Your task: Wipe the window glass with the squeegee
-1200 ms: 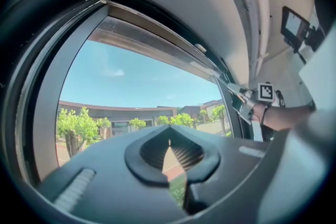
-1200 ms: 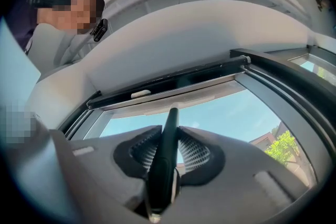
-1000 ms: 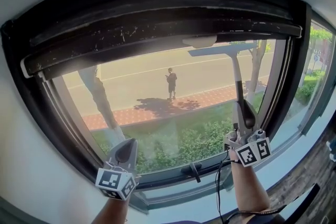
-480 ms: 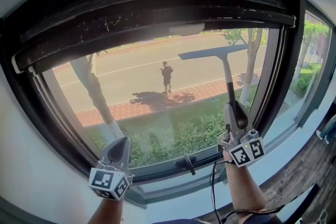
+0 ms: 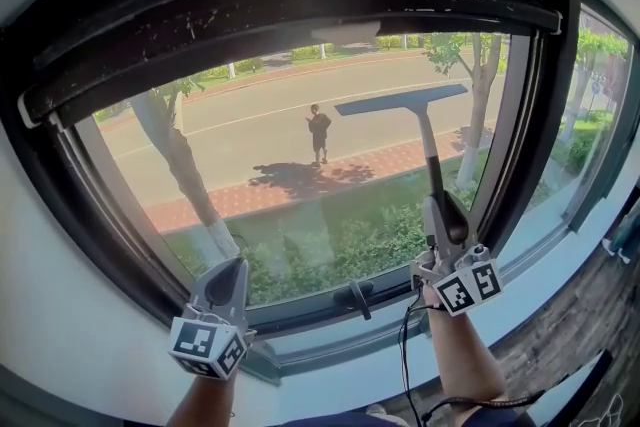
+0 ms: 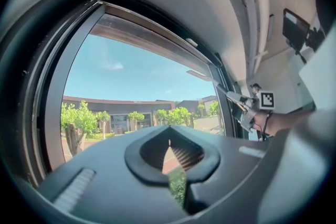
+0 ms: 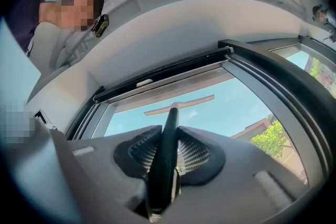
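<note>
Nearest, below the lower edge of the window glass (image 5: pixel 300 175), the left gripper (image 5: pixel 236 268) hangs by the pane's lower left corner with its jaws pressed together on nothing; its own view shows only grass and buildings through the small gap between the pads, so it takes no part in the wiping. Below the lower right part of the glass, the right gripper (image 5: pixel 438 203) is pinched firmly on the dark handle of the squeegee (image 5: pixel 428 150), which runs upright between its ribbed pads in the right gripper view. From there the handle rises across the right side of the glass to the blade (image 5: pixel 400 100), which lies roughly level in the upper right part of the pane, a little below the top edge and just short of the right edge. Whether the rubber truly touches the glass cannot be told, though it looks laid against it. The glass itself shows no water, foam or streaks, so nothing marks a wiped band from an unwiped one. Judging by the blade's height alone, the pass is near its top, and the strip beneath it plus the whole middle and left of the glass appear left to do. Beyond the glass stand a tree trunk (image 5: pixel 180 165) and a person (image 5: pixel 319 132) by the road.
</note>
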The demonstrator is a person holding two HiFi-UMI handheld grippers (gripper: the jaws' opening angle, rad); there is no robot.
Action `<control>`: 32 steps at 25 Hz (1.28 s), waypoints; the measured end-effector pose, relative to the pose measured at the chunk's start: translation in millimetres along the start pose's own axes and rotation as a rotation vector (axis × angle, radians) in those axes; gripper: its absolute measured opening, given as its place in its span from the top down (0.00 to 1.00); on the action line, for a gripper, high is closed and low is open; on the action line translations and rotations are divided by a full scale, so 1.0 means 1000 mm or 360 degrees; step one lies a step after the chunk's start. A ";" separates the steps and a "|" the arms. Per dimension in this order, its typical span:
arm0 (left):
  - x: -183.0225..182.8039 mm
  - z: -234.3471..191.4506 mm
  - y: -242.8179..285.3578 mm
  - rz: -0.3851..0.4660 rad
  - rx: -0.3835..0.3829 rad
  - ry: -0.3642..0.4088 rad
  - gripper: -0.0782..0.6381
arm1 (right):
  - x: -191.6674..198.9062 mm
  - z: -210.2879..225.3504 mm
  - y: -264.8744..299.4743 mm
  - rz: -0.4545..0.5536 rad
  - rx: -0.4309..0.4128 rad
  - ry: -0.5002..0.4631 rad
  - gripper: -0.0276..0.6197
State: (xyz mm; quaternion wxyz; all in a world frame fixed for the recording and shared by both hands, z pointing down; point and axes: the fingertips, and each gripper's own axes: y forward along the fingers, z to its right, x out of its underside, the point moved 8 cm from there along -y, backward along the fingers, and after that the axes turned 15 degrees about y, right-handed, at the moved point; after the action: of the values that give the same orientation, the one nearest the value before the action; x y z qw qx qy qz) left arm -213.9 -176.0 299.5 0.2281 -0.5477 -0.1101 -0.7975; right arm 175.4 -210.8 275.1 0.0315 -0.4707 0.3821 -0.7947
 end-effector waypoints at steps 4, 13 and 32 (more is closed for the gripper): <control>0.000 0.004 -0.002 -0.0008 0.0010 0.0008 0.90 | 0.005 0.002 -0.008 -0.0019 0.0013 0.0010 0.80; 0.003 0.015 -0.002 -0.0026 0.0046 0.0005 0.90 | 0.017 0.005 -0.028 -0.0063 0.0069 0.0043 0.80; 0.020 0.032 0.000 -0.0100 0.0111 -0.0036 0.90 | 0.044 0.014 -0.064 -0.0177 0.0126 0.0074 0.80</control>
State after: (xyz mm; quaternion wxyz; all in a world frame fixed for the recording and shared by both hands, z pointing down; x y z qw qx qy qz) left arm -193.5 -167.6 329.9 0.2207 -0.5446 -0.1575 -0.7937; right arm 181.5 -191.7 350.6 -0.0030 -0.4709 0.3243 -0.8204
